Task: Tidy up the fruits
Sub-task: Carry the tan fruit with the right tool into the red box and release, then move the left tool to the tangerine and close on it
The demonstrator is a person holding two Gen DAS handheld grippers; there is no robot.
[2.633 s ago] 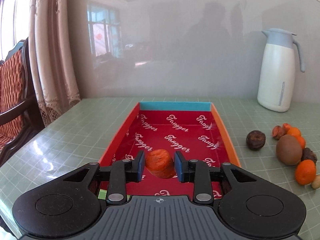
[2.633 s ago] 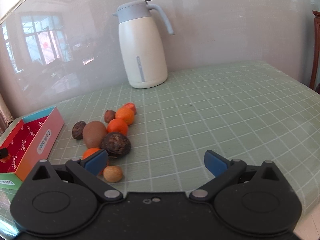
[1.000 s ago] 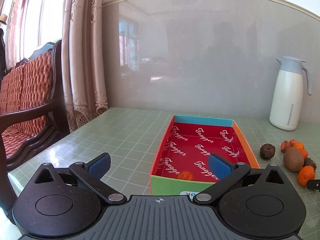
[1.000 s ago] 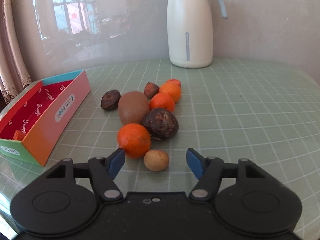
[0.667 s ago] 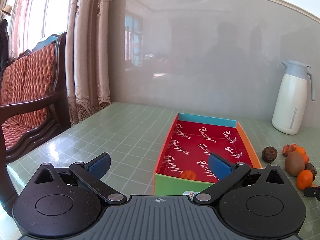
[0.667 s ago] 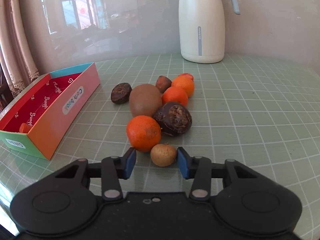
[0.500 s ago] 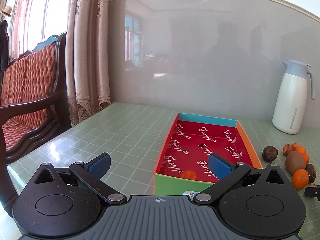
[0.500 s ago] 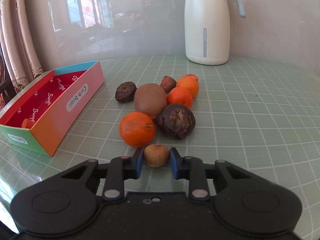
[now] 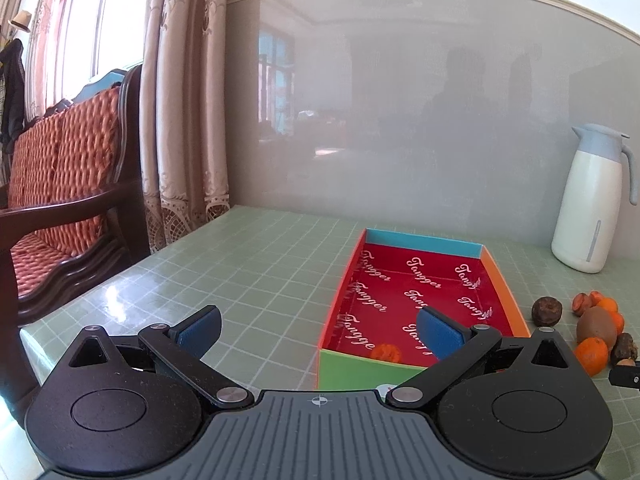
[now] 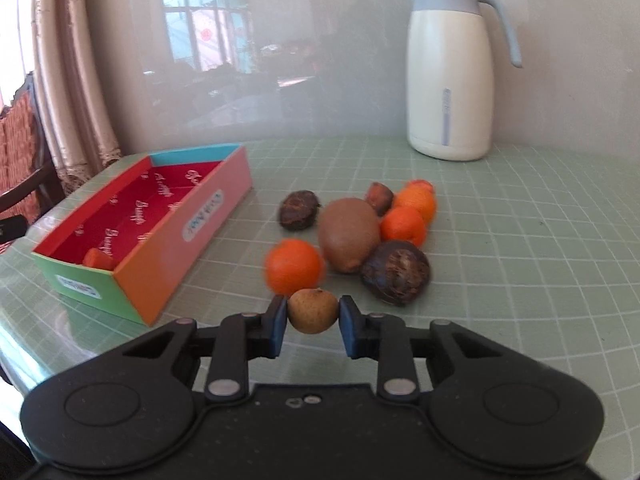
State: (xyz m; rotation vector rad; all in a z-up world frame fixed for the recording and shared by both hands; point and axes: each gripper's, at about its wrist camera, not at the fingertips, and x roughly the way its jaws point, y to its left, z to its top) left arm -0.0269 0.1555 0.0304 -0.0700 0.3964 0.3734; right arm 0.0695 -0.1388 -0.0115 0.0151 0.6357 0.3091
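My right gripper [image 10: 313, 314] is shut on a small tan longan [image 10: 313, 311], held just in front of the fruit pile. Behind it lie an orange tangerine [image 10: 294, 266], a brown kiwi [image 10: 349, 233], a dark wrinkled fruit [image 10: 396, 271] and more small oranges [image 10: 403, 226]. To the left stands the red-lined box [image 10: 172, 226] with one orange fruit [image 10: 99, 259] in its near corner. My left gripper [image 9: 318, 330] is open and empty, near the box [image 9: 496, 276] front edge, where the orange fruit [image 9: 387, 353] also shows. The pile [image 9: 596, 326] sits at the right.
A white thermos jug [image 10: 450, 72] stands at the back of the green gridded table [image 10: 520, 240]. A wooden chair with red cushions [image 9: 60, 184] and curtains [image 9: 180, 120] flank the table's left edge. A glossy wall runs behind.
My right gripper closed on the tan longan and has lifted and drifted left with it. The tangerine beside it shifted slightly. The left gripper stayed open and still.
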